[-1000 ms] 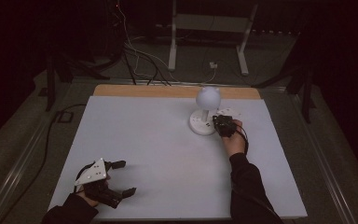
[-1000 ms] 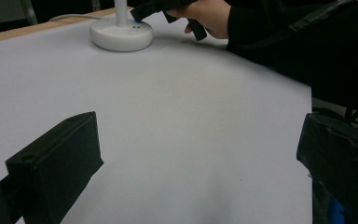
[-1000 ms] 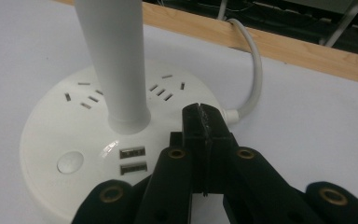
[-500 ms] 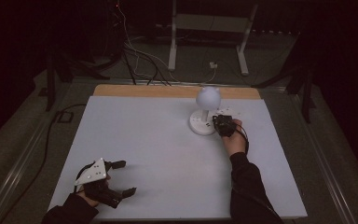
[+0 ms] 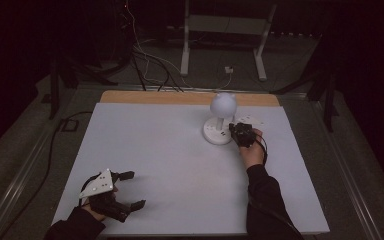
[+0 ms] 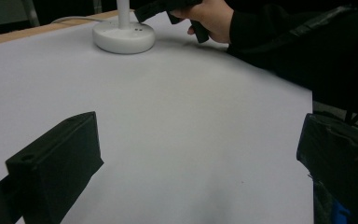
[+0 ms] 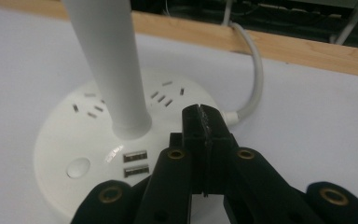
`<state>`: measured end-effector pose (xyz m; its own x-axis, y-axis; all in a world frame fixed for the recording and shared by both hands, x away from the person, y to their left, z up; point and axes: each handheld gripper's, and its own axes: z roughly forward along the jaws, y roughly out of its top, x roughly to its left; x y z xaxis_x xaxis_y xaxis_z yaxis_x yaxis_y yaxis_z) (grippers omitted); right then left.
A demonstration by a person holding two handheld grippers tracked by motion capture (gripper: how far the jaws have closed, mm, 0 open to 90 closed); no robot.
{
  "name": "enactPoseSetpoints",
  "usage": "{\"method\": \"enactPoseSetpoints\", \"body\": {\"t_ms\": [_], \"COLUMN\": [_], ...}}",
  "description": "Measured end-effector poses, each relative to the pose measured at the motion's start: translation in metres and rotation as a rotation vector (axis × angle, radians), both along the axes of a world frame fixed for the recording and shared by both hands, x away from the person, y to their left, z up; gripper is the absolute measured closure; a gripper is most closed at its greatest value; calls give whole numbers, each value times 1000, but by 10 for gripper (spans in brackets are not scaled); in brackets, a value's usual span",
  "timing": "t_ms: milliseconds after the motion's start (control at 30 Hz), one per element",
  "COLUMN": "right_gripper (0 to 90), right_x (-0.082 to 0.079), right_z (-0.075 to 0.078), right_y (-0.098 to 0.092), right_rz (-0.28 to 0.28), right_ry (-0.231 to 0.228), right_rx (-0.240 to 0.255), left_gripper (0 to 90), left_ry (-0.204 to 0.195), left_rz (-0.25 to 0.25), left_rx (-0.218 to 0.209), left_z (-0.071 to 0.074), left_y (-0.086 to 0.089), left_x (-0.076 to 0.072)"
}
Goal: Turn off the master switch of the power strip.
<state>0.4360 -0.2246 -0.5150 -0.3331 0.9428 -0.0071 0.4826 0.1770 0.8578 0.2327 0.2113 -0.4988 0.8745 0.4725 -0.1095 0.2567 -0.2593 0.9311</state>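
A white desk lamp with a globe head stands on a round base at the table's far right. The base carries socket slots, two USB ports and a round button. My right gripper is shut with nothing between its jaws. Its tips sit over the base's rim just right of the stem; I cannot tell whether they touch. In the high view the right gripper points at the base. My left gripper rests open at the near left corner, its jaws wide apart around bare table.
The lamp's white cable runs off past the wooden back edge. A white sheet covers the table. Beyond the table, cables and a metal stand are on the dark floor.
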Motion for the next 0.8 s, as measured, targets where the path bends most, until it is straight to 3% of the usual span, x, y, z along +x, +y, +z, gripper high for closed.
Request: {"method": "enactPoseSetpoints", "body": {"t_ms": [233, 500, 533, 700, 800], "right_gripper": [813, 632, 569, 420, 374], "right_x": [-2, -4, -5, -9, -11], "right_z": [11, 18, 19, 24, 26], "right_y": [-3, -4, -5, -6, -7], "right_rz": [6, 32, 44, 67, 85], "right_ry": [-30, -49, -52, -56, -44], "right_rx": [18, 17, 15, 12, 21], "left_gripper": [3, 3, 3, 3, 3], "left_ry": [0, -2, -3, -4, -3], "left_rz": [-2, -1, 0, -2, -3], "left_rx": [1, 3, -1, 1, 2], "left_z": [0, 0, 0, 0, 0], "left_y": [0, 0, 0, -1, 0], "left_x": [0, 0, 0, -1, -1]}}
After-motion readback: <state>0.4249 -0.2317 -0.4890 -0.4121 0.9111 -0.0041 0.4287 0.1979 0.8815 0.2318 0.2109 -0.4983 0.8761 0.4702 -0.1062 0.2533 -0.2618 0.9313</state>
